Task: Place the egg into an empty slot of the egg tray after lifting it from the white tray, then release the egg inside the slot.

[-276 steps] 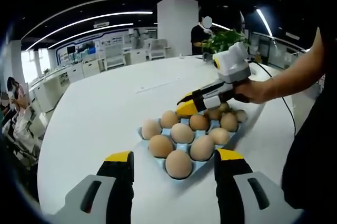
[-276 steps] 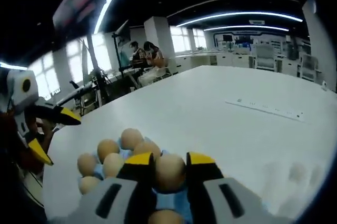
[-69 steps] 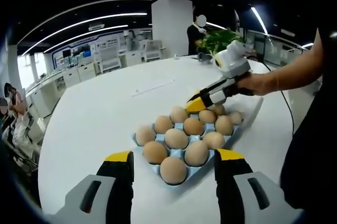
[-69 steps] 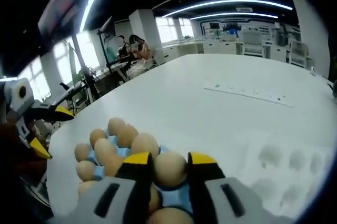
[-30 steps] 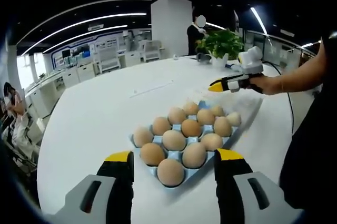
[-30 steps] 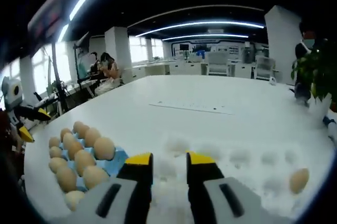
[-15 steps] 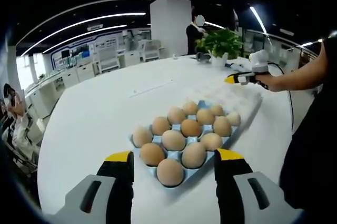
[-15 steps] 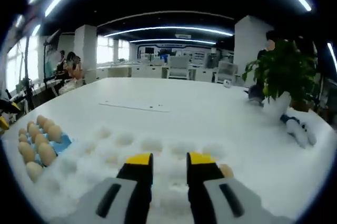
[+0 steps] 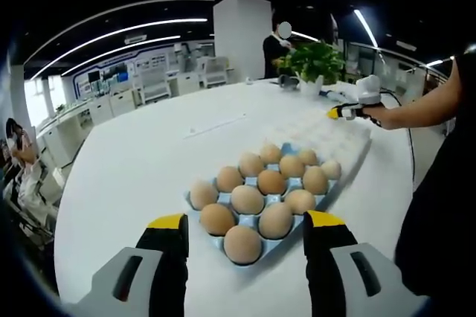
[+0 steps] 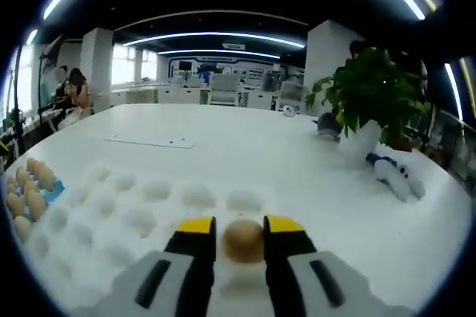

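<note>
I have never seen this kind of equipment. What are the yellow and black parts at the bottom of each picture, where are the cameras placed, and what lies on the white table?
A person holds two hand tools, each a two-jaw gripper with a camera looking forward along its jaws. In the left gripper view, the left gripper is open, above a blue egg tray nearly full of brown eggs; the right gripper shows farther away, in the person's hand. In the right gripper view, the right gripper stands around one egg in the white tray; whether it is already squeezing the egg is unclear. A potted plant stands on the table.
</note>
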